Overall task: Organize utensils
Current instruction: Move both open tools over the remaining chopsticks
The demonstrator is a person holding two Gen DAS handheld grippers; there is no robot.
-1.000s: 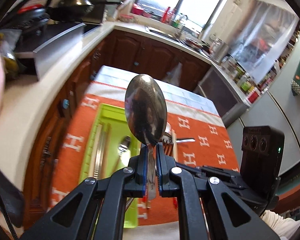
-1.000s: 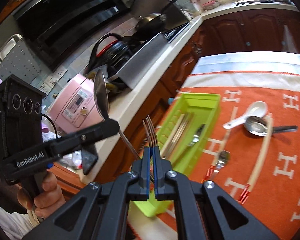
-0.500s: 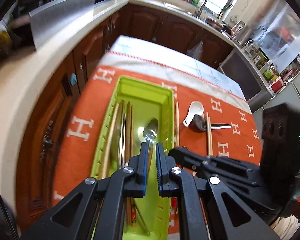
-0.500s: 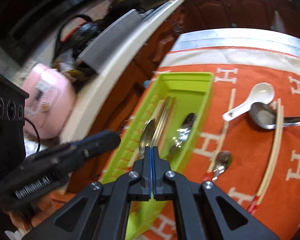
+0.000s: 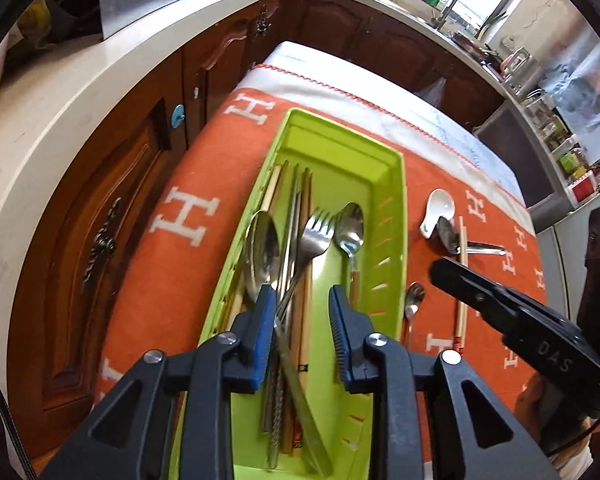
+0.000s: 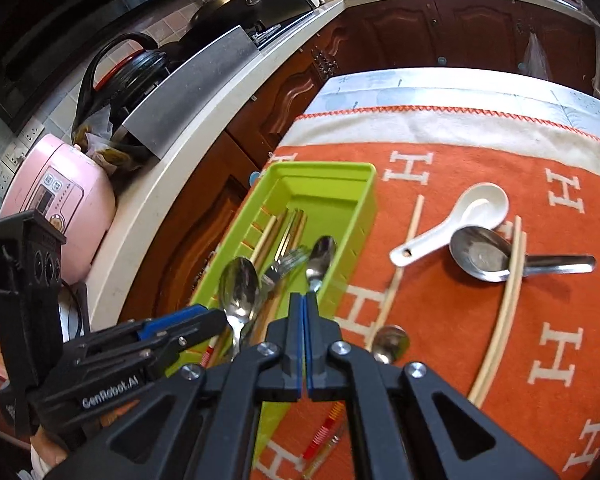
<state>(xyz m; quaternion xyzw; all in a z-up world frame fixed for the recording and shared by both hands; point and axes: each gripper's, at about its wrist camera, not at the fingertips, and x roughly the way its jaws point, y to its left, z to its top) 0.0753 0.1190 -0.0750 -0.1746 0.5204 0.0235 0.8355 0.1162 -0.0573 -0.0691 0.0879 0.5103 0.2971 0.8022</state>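
A lime green tray (image 5: 394, 216) (image 6: 364, 196) lies on an orange cloth and holds chopsticks, a large steel spoon (image 5: 262, 252) (image 6: 238, 286), a fork (image 5: 314, 236) (image 6: 286, 262) and a smaller spoon (image 5: 350, 226) (image 6: 320, 258). My left gripper (image 5: 302, 312) is open just above the tray's near half, empty. My right gripper (image 6: 305, 344) is shut and empty above the tray's right wall. On the cloth lie a white ceramic spoon (image 6: 460, 216) (image 5: 436, 212), a steel ladle spoon (image 6: 480, 254), loose chopsticks (image 6: 508, 304) and a small spoon (image 6: 388, 342) (image 5: 414, 298).
The cloth (image 5: 188, 216) covers a small table. A cream countertop (image 6: 204, 148) runs along the left with a pink rice cooker (image 6: 56, 200), a black kettle and a steel splash panel. Dark wooden cabinets (image 5: 112, 208) stand close behind the table.
Both grippers came down over the tray. The left opened and let the large spoon go into the tray; the right's fork now lies in the tray too, and its fingers are closed.
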